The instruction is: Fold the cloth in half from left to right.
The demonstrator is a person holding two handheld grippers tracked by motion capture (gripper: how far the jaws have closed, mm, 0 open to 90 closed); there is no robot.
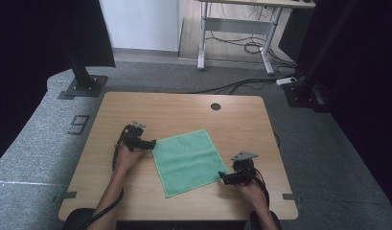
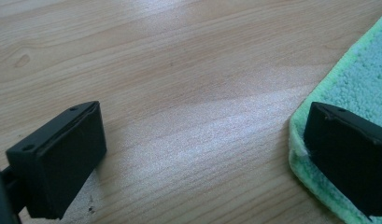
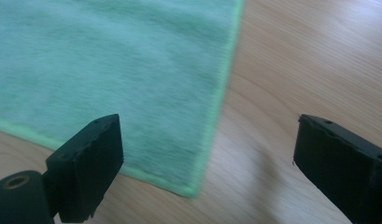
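I hold my left gripper [image 1: 148,142] and right gripper [image 1: 223,178] spread wide at opposite corners of the green cloth [image 1: 188,160], which lies flat mid-table [image 1: 184,108]. Around the pale wood lie grey carpet [image 1: 35,148] and a desk frame [image 1: 236,33] behind.

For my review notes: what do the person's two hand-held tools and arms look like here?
Both tools are black. The left tool and right tool each carry a grey three-cornered plate on top and trail a black cable back along the forearm. In the gripper views, each has two blocky black jaws with small screw holes, set wide apart. The forearms are bare, with no sleeves visible.
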